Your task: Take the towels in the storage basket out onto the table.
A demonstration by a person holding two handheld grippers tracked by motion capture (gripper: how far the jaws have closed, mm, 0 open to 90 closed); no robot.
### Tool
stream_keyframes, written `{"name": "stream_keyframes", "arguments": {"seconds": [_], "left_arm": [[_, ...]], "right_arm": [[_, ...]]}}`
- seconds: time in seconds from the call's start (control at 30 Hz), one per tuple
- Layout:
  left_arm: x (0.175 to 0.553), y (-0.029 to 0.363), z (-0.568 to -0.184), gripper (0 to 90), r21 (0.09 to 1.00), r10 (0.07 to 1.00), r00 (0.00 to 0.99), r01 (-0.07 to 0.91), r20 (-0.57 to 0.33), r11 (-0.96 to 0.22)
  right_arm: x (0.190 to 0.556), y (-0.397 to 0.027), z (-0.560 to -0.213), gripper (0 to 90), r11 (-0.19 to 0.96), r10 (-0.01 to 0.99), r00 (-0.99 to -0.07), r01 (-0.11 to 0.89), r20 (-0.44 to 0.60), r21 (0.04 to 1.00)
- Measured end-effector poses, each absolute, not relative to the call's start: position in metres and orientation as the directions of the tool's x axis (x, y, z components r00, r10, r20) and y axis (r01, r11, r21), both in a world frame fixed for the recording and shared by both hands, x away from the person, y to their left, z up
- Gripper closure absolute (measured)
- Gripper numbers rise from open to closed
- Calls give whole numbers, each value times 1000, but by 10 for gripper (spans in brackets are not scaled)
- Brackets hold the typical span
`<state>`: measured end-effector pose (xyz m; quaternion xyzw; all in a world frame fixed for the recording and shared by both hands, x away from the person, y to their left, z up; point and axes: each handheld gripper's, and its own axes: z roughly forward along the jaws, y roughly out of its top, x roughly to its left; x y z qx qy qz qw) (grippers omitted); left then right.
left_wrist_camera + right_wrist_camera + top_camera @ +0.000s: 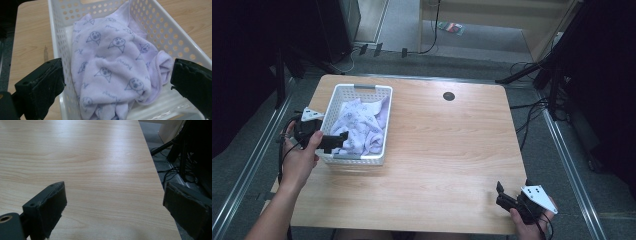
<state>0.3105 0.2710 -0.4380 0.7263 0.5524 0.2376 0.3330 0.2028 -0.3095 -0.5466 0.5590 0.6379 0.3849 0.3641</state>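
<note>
One crumpled lilac printed towel (112, 75) fills white basket (384, 120) at surface's far-left corner; left tool (339, 141) spread over it, right tool (503, 196) spread at near-right edge.

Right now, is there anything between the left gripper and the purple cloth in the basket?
Nothing visible blocks it. The left gripper hangs open just over the lilac cloth, inside the white basket, whose walls lie outside the jaws.

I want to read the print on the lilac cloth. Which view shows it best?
The left gripper view: the cloth lies close up in the basket, its printed faces clear. The high view shows it small and crumpled. The right gripper view looks along bare table.
</note>
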Motion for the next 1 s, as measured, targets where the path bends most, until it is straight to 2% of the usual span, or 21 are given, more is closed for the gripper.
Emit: {"name": "stream_keyframes", "arguments": {"seconds": [0.13,0.43,1.0], "left_arm": [[328,262,-434,0,713,956,294,670,1,-207],[357,252,-435,0,662,949,313,715,-19,-223],[414,238,-478,0,464,960,277,856,-40,-228]], "right_arm": [[203,-310,-547,51,78,993,-110,432,-34,898],[203,-309,-547,51,80,993,-110,434,-35,898],[203,-309,-547,51,82,993,-111,432,-38,898]]}}
